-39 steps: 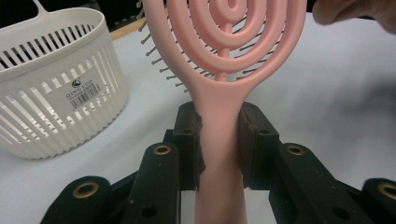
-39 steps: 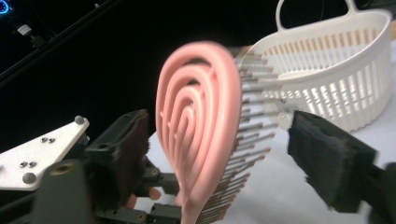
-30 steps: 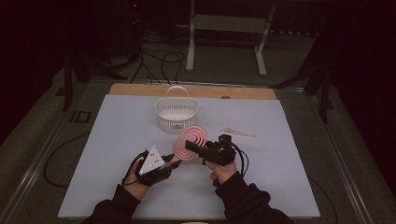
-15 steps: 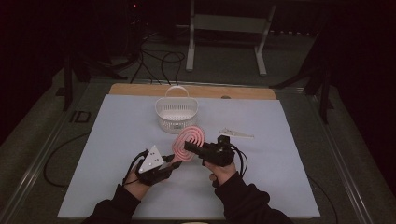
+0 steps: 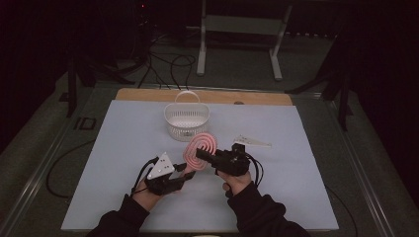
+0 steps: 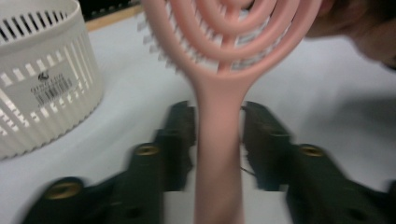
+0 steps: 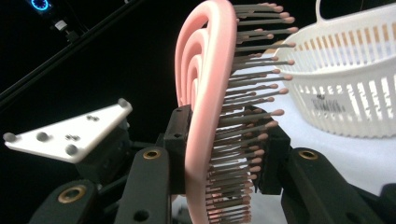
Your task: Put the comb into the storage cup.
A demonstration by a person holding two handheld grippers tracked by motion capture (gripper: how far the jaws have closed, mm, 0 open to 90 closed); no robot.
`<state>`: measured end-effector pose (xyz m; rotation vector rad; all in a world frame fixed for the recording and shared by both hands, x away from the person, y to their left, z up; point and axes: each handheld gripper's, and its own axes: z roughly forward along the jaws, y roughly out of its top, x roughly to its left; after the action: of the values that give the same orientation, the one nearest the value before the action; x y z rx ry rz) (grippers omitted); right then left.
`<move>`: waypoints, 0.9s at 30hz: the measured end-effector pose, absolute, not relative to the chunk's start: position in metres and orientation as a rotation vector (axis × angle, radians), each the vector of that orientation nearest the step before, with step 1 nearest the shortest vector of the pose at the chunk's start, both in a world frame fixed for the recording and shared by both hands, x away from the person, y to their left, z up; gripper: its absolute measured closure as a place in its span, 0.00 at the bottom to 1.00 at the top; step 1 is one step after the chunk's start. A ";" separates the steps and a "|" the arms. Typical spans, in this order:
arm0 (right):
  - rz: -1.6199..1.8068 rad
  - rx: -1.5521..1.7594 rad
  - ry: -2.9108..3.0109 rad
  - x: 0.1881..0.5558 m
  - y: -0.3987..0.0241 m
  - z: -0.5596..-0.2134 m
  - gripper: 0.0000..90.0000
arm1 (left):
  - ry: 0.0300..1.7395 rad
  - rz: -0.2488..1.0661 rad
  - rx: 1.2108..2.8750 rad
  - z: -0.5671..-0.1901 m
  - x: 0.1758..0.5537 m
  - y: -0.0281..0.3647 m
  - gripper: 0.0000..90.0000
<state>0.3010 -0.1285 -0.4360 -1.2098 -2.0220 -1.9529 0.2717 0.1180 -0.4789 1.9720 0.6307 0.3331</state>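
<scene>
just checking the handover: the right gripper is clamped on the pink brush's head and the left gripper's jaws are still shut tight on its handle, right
Not quite. The right gripper is clamped on the pink brush head, but the left gripper is not shut on the handle: its jaws have just been opening, and the left gripper view shows a gap on each side of the handle between them.

The white basket (image 5: 186, 121) blocks passage just behind the pink brush (image 5: 200, 148); the table (image 5: 118, 148) lies bare leftward.
</scene>
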 end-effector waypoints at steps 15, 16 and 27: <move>-2.029 -1.208 -2.063 0.308 -0.147 -0.418 0.72 | 0.750 0.305 1.942 -0.478 0.277 0.126 0.41; -2.029 -1.208 -2.063 0.308 -0.147 -0.418 0.72 | 0.750 0.305 1.942 -0.478 0.277 0.126 0.39; -2.044 -1.213 -2.082 0.313 -0.158 -0.407 0.72 | 0.806 0.343 1.978 -0.477 0.279 0.135 0.18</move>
<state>0.3130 -0.1583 -0.4066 -1.2129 -2.0824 -2.0436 0.2794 0.1354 -0.4768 1.9781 0.8064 0.3426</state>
